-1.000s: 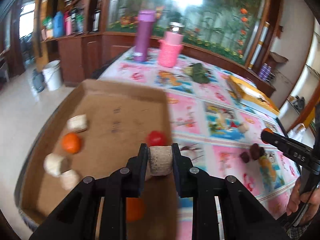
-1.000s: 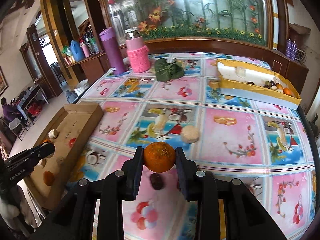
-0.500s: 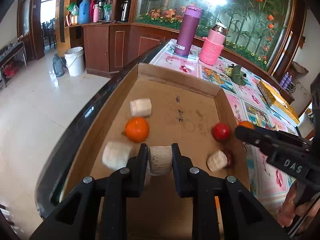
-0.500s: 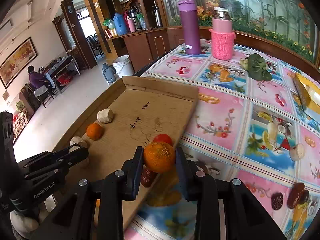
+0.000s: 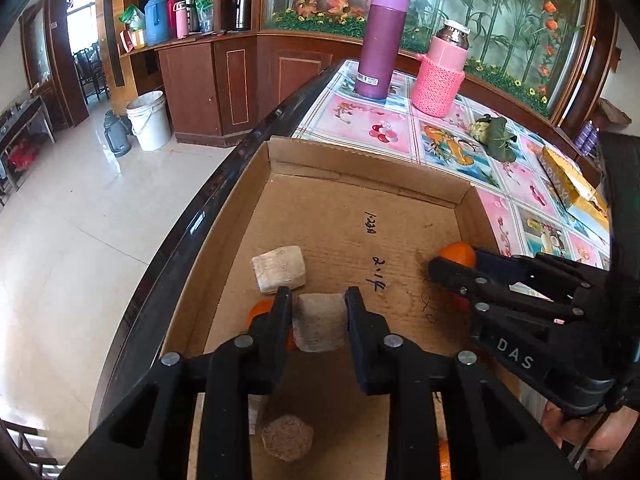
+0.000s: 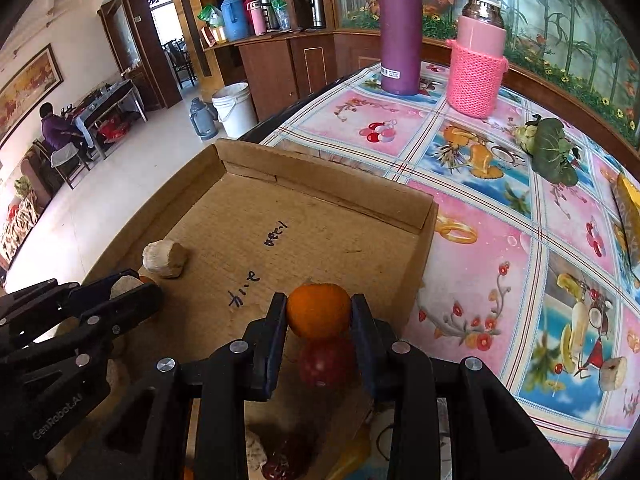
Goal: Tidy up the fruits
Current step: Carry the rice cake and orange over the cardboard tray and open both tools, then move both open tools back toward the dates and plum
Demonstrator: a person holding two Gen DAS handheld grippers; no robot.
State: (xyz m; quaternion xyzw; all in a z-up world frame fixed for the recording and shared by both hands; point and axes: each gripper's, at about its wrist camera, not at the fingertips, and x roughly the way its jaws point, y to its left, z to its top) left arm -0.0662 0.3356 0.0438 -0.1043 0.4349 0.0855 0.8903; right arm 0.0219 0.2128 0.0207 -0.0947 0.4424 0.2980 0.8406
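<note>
My left gripper (image 5: 319, 312) is shut on a pale beige fruit chunk (image 5: 318, 322) and holds it low over the cardboard tray (image 5: 360, 168). Another pale chunk (image 5: 278, 269) lies just beyond it, an orange (image 5: 256, 312) shows behind the left finger, and a round brownish piece (image 5: 286, 437) lies below. My right gripper (image 6: 319, 312) is shut on an orange (image 6: 319, 310) over the tray's right side (image 6: 424, 220), above a red fruit (image 6: 326, 362). The right gripper also shows in the left wrist view (image 5: 448, 268), and the left one in the right wrist view (image 6: 132, 292).
On the fruit-print tablecloth (image 6: 500, 220) stand a purple flask (image 6: 400, 32) and a pink knit-sleeved jar (image 6: 476, 56). A green leafy item (image 6: 552, 152) and a yellow box (image 5: 572, 184) lie further right. The tray sits at the table's left edge above the floor (image 5: 60, 220).
Both grippers have moved forward and lower over the tray, each still holding its fruit. The right gripper is now above the red fruit.
</note>
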